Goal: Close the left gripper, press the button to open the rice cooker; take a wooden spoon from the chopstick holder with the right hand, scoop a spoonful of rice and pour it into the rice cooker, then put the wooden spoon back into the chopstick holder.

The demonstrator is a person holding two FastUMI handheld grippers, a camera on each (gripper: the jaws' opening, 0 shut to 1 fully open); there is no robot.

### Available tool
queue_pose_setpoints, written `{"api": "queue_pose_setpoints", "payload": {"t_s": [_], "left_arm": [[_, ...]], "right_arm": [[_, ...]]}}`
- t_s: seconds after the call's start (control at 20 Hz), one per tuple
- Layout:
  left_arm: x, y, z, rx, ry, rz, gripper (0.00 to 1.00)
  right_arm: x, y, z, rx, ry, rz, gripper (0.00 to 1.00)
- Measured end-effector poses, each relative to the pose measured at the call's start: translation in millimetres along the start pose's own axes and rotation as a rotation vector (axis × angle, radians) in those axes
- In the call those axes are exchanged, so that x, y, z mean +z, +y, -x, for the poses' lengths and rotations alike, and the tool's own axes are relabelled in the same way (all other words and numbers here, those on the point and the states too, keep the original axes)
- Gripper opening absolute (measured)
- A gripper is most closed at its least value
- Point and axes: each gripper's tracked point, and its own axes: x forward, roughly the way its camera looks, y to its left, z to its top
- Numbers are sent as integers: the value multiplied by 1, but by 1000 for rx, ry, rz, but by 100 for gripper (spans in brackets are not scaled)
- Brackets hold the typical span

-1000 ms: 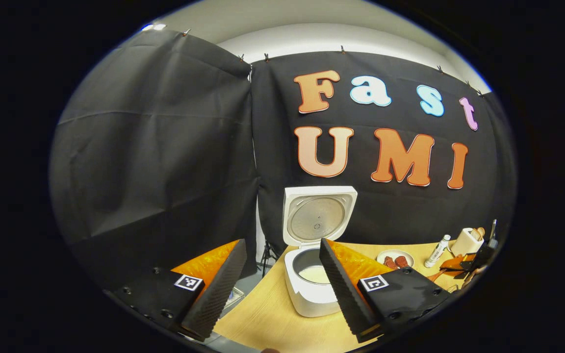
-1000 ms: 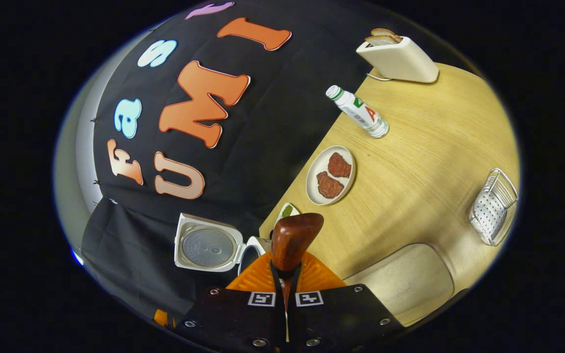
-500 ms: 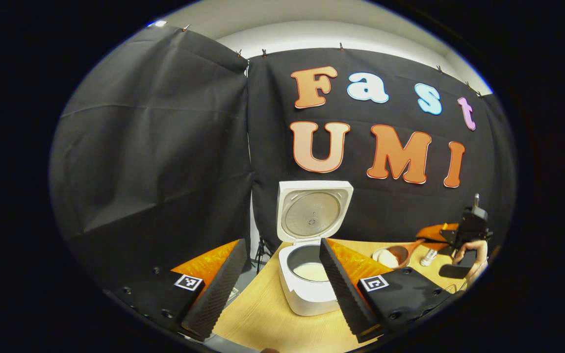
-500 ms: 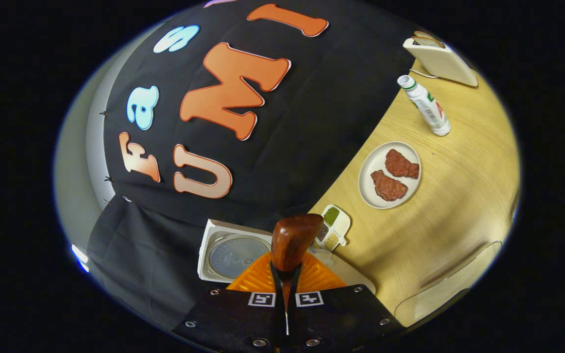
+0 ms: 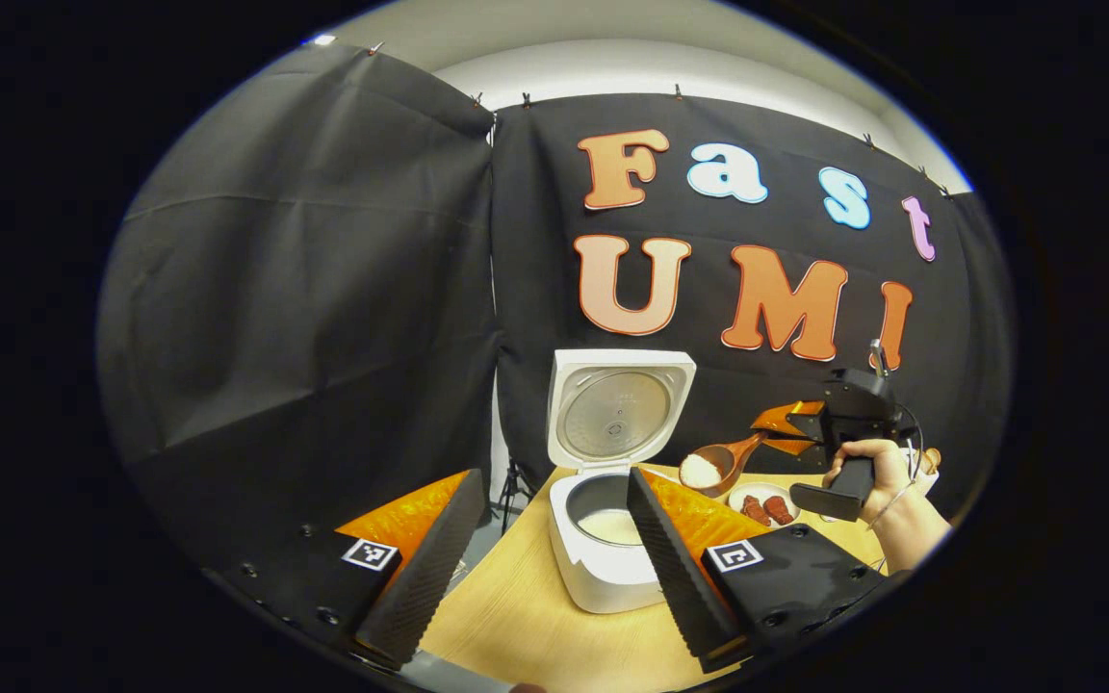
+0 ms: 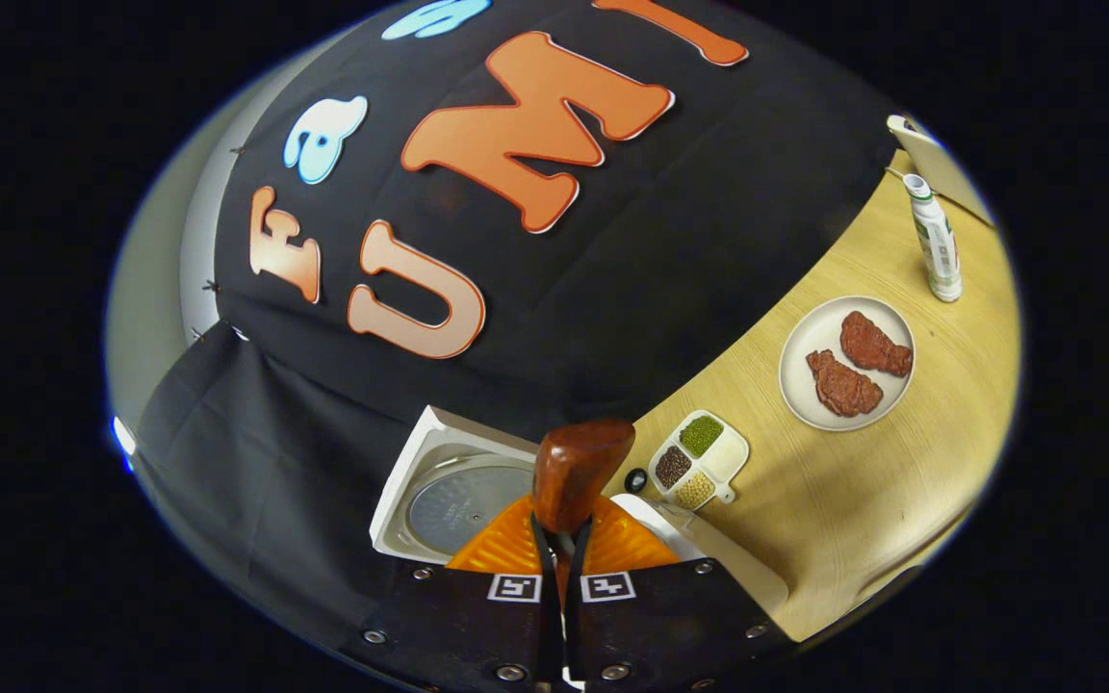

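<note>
Spoon (image 5: 716,467) loaded with rice (image 5: 699,472), held by its handle in my right gripper (image 6: 562,539), clamped tight; bowl just right of the open cooker (image 5: 607,539) on the desk (image 5: 526,626). Left gripper (image 5: 550,549) spread wide, idle, near. Judgement: spoon stiff, light; grains loose, spill-prone. Keep bowl level until over the pot, then tip.

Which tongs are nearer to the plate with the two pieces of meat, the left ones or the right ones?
Right. The right tongs, shut on the wooden spoon, are above the plate. The left tongs are open, in front of the rice cooker, farther from it.
</note>
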Motion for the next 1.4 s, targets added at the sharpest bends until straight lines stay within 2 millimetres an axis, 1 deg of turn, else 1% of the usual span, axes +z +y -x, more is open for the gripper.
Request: {"api": "queue_pose_setpoints", "payload": {"t_s": [0.05, 0.15, 0.2, 0.4, 0.65, 1.15, 1.2, 1.4], "left_arm": [[-2, 4, 3, 10, 4, 3, 100], [-10, 20, 18, 28, 4, 6, 100], [-9, 22, 22, 32, 4, 8, 100], [-7, 31, 24, 47, 0, 16, 100], [-7, 38, 27, 50, -1, 8, 100], [-11, 43, 27, 46, 6, 17, 100], [-11, 44, 26, 47, 6, 16, 100], [-13, 48, 26, 53, 11, 13, 100]], "right_arm": [[-3, 5, -4, -5, 0, 33, 0], [-7, 14, -8, -10, -2, 84, 1], [-8, 17, -11, -9, -5, 102, 1], [-9, 28, -15, -12, -19, 151, 1], [-3, 35, -17, -14, -44, 219, 1], [-5, 52, -16, 2, -83, 378, 1], [-6, 57, -16, 4, -88, 400, 1], [-3, 66, -15, 0, -121, 484, 0]]}}
